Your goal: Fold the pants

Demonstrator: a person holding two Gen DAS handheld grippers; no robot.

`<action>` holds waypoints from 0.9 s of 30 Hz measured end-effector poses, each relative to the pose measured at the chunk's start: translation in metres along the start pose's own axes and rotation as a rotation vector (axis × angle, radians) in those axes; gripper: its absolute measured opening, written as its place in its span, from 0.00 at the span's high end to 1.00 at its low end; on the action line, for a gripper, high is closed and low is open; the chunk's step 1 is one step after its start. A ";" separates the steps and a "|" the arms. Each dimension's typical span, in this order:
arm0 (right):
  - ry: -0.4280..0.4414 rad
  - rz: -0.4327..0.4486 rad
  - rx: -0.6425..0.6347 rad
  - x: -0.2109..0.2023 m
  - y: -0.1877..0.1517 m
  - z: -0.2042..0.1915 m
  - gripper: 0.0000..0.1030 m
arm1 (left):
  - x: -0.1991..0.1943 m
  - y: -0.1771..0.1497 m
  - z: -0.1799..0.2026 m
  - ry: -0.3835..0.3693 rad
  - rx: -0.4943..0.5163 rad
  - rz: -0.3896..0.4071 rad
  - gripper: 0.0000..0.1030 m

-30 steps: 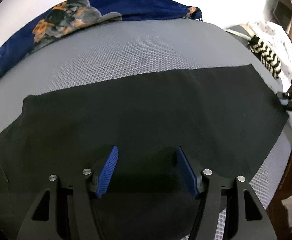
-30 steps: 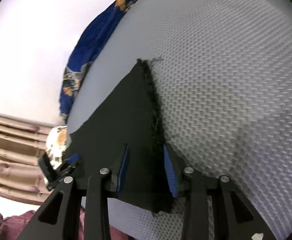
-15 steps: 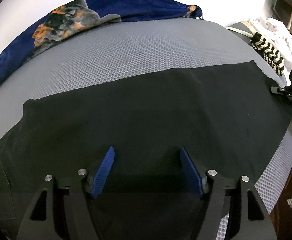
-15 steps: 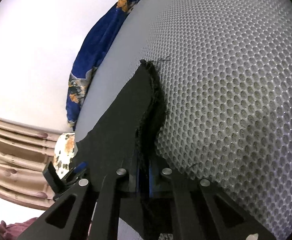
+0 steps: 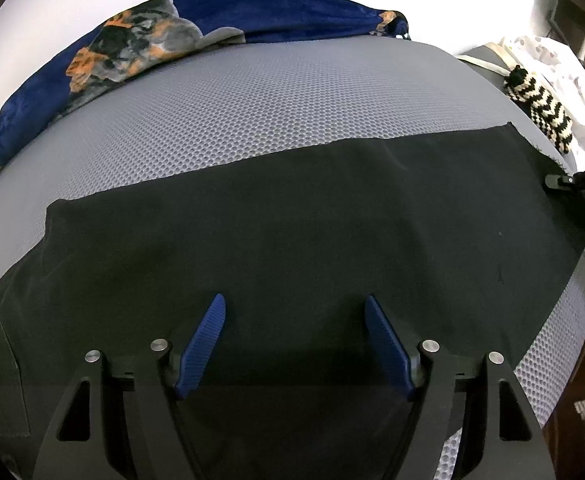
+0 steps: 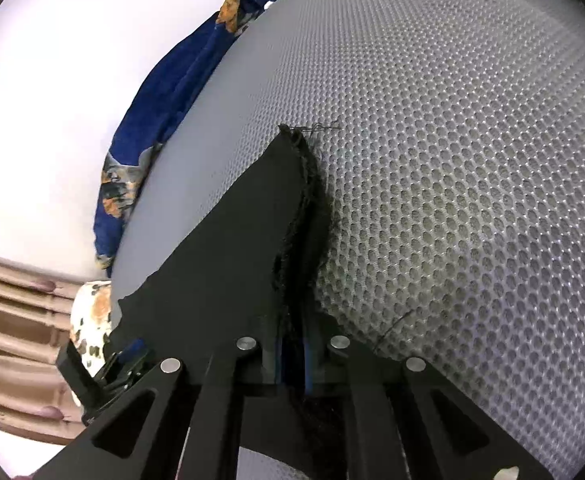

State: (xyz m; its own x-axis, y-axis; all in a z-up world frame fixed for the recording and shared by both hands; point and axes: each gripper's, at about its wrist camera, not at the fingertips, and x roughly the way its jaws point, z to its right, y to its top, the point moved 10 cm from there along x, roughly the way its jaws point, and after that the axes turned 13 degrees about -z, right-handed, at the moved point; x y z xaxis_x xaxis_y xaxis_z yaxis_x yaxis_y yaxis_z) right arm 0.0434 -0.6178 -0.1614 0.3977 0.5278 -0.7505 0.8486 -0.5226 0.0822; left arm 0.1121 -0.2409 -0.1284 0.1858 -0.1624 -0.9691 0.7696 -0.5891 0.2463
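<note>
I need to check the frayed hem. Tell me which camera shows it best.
The right wrist view: the frayed hem of the black pants runs up from the shut right hand-held gripper. The left wrist view shows it only as a distant edge.

Right gripper [image 6: 292,364] clamped on frayed pants [image 6: 228,264] hem; grey mesh mattress [image 6: 452,160] beneath; blue blanket [image 6: 164,120] at ten o'clock.

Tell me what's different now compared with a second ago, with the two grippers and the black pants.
The right gripper has closed: a second ago its jaws stood open around the frayed hem of the black pants; now they are shut on it, and the hem bunches up slightly. The left gripper stays open over the near edge of the pants, holding nothing. The pants still lie spread on the grey mesh mat, the blue blanket unmoved.
</note>
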 end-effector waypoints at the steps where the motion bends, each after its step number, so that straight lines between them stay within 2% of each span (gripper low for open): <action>1: -0.001 0.006 0.001 0.000 0.000 -0.003 0.93 | 0.000 0.000 0.000 0.002 -0.001 0.001 0.28; 8: 0.002 0.025 0.004 0.006 -0.004 -0.027 0.93 | 0.002 0.000 -0.002 0.004 -0.013 0.010 0.24; 12: 0.066 0.030 0.016 0.007 -0.004 -0.045 0.93 | 0.002 0.000 -0.002 -0.004 -0.015 0.018 0.22; 16: 0.051 0.032 -0.005 0.010 -0.007 -0.062 0.93 | 0.000 0.000 -0.002 -0.028 -0.010 0.011 0.22; 20: 0.034 0.030 -0.036 0.016 -0.009 -0.085 0.93 | -0.006 -0.001 -0.008 -0.085 -0.051 0.004 0.22; 22: 0.054 0.025 -0.038 0.019 -0.008 -0.092 0.93 | -0.013 -0.002 -0.015 -0.108 -0.087 0.019 0.22; 27: 0.067 0.007 -0.064 0.025 -0.008 -0.112 0.93 | -0.029 -0.008 -0.031 -0.087 -0.115 0.055 0.22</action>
State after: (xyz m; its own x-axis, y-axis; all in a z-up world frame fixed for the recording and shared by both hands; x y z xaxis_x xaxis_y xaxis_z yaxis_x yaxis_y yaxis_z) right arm 0.0855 -0.5250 -0.1071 0.4244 0.5688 -0.7045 0.8655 -0.4835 0.1310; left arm 0.1199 -0.2067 -0.1026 0.1799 -0.2628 -0.9479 0.8254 -0.4839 0.2908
